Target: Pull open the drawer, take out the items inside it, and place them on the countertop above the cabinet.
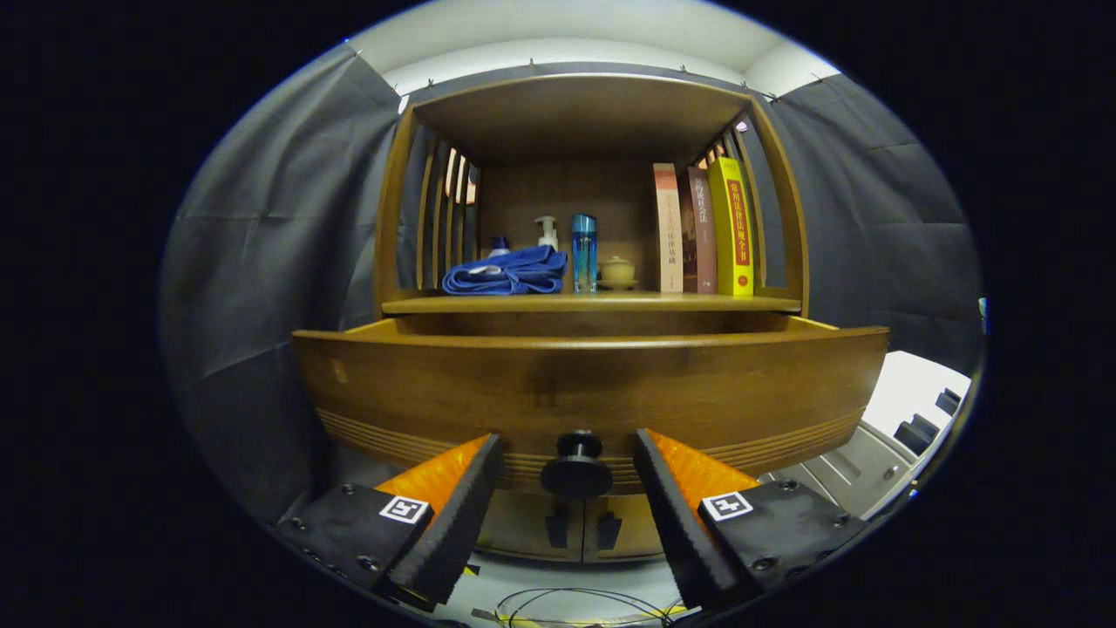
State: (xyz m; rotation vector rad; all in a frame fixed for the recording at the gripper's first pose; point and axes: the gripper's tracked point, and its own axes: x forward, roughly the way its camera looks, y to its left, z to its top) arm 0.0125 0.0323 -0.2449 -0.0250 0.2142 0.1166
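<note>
The wooden drawer [593,392] stands pulled out from the cabinet, its front panel just ahead of my fingers. Its black round knob [575,471] sits between my fingertips, with a clear gap on each side. My gripper [567,453] is open, and both orange-and-black fingers [453,497] flank the knob without touching it. The drawer's inside is hidden behind its front panel. Above it lies the countertop [593,303], carrying a folded blue cloth [507,272], a white pump bottle [547,233], a blue bottle [584,253] and a small lidded cup [617,271].
Three upright books [704,231] stand at the countertop's right end under a wooden shelf roof with slatted sides. Lower cabinet doors [582,528] with dark handles sit below the drawer. A white device [907,419] lies to the right, and cables [575,606] lie on the floor.
</note>
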